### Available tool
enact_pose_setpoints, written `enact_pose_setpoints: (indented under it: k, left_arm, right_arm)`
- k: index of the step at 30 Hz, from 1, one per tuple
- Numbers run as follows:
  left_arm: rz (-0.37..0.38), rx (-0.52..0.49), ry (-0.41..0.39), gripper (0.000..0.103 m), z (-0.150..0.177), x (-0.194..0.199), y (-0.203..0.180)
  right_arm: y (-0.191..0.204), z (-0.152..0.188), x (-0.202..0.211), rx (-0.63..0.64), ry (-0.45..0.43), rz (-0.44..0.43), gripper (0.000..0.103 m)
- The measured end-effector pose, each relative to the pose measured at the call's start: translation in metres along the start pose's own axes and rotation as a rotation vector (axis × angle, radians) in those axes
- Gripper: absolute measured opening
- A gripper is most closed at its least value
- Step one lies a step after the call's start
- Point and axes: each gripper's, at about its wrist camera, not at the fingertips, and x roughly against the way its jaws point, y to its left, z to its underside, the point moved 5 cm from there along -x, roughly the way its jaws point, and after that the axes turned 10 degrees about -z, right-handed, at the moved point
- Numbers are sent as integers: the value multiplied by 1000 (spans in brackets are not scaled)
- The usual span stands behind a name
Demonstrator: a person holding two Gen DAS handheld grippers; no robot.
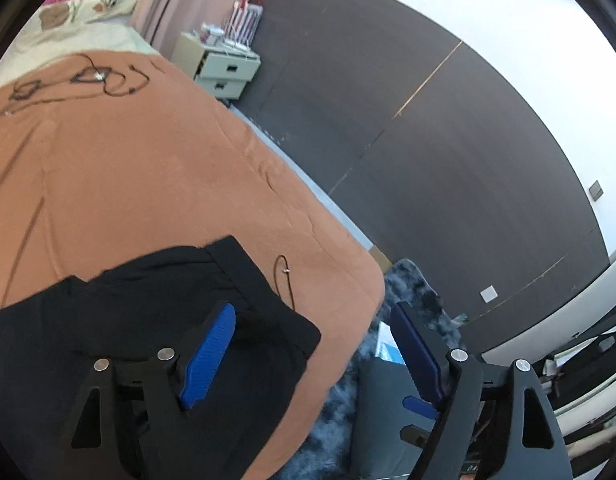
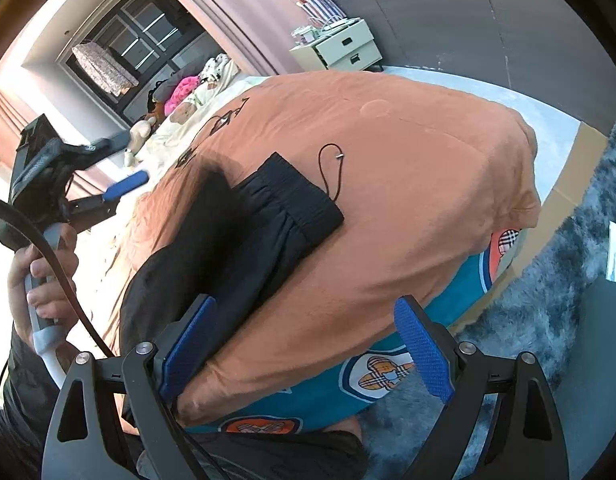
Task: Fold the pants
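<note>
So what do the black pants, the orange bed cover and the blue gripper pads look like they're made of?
Black pants: thin matte woven fabric, probably synthetic or cotton blend; gathered ribbed waistband suggests elastic, with a cord drawstring.
Orange cover: soft matte cloth, likely cotton or brushed microfibre; it creases gently.
Blue pads: a fine grid texture, probably rubber or moulded plastic.

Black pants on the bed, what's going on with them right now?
A person is folding the black pants on an orange blanket, holding a two-finger gripper in each hand. The pants lie bunched and partly folded near the bed's corner, with the drawstring trailing onto the blanket. Both the left gripper and the right gripper are open and hold nothing; the left hand shows in the right wrist view.
</note>
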Motion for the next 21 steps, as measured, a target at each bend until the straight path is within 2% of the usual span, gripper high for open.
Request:
enact_pose_setpoints:
  k: [6, 16, 17, 19, 21]
  left_arm:
    - [-63, 60, -31, 82, 9, 32, 42]
    - [-226, 194, -110, 82, 55, 92, 132]
    - [-234, 206, -110, 82, 59, 94, 140]
    - [-255, 250, -111, 82, 72, 101, 159]
    - [-265, 283, -113, 82, 80, 106, 174]
  right_arm:
    - [9, -4, -8, 25, 9, -26, 90]
    - [28, -16, -38, 152, 51, -24, 90]
    - [30, -17, -41, 165, 56, -20, 89]
    - [33, -22, -51, 190, 75, -21, 79]
    - [36, -27, -62, 201, 95, -21, 76]
